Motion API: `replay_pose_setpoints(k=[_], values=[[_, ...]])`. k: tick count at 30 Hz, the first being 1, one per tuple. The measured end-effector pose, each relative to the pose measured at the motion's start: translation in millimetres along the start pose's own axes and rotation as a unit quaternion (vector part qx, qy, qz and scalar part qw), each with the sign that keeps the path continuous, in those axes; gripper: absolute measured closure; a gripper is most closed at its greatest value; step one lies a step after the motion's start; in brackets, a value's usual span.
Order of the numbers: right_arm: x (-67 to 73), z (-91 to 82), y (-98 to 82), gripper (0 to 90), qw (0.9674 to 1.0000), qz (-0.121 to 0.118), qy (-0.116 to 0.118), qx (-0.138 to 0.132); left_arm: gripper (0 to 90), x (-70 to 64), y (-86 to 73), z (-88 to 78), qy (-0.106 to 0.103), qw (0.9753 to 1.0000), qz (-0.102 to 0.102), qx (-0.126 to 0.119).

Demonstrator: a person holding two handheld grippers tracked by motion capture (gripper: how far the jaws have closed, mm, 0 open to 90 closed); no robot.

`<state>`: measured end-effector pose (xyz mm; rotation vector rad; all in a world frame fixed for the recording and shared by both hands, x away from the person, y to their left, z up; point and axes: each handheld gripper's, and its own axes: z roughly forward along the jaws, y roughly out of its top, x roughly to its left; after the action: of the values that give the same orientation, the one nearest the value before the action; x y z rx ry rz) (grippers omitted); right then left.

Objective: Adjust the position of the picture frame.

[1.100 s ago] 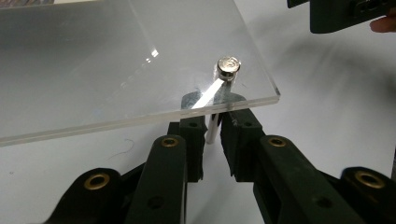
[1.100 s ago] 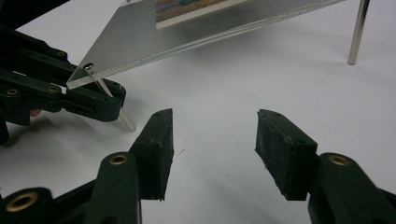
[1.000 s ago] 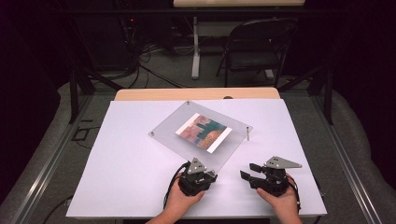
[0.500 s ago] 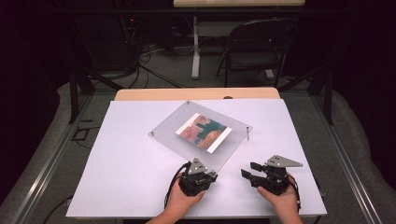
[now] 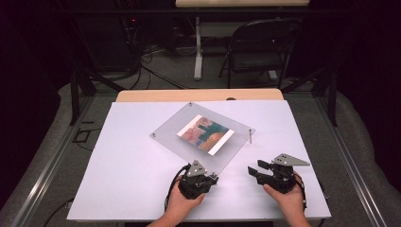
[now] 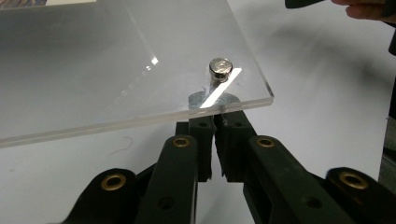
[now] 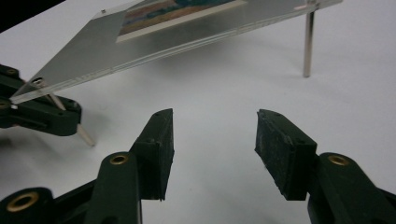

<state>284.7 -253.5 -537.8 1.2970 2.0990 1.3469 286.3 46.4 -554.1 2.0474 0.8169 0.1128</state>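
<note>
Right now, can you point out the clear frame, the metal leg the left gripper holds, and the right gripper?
clear frame (image 5: pixel 175 131): high view, bare panel left of the photo.
metal leg (image 7: pixel 85 135): right gripper view, lower end of the slanted pin.
right gripper (image 7: pixel 214 140): right gripper view, gap midway between its open fingertips.

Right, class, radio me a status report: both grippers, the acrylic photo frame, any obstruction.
Left gripper shut on near corner leg under acrylic frame. Right gripper open, apart from frame. Far leg standing. Nothing in the way.

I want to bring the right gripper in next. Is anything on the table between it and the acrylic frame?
Nothing visible: bare white table lies between the open right gripper and the acrylic frame.
</note>
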Motion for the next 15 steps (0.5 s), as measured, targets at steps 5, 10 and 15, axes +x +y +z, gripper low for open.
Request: replay_pose_setpoints(k=[5,10,15], values=[[-5.7,5.4,7.4,49.1,0.9996,-0.018,-0.021,-0.009,85.4,3.4,-6.1,-13.3,0.013,0.9998,-0.012,0.001],[-8.5,15.5,16.9,55.0,0.999,-0.032,-0.031,-0.001,85.4,7.4,-10.8,-25.6,0.022,0.9995,-0.023,0.008],[-8.6,30.4,27.3,59.4,0.9982,-0.052,-0.028,0.008,85.4,13.5,-16.6,-38.1,0.028,0.999,-0.031,0.014]])
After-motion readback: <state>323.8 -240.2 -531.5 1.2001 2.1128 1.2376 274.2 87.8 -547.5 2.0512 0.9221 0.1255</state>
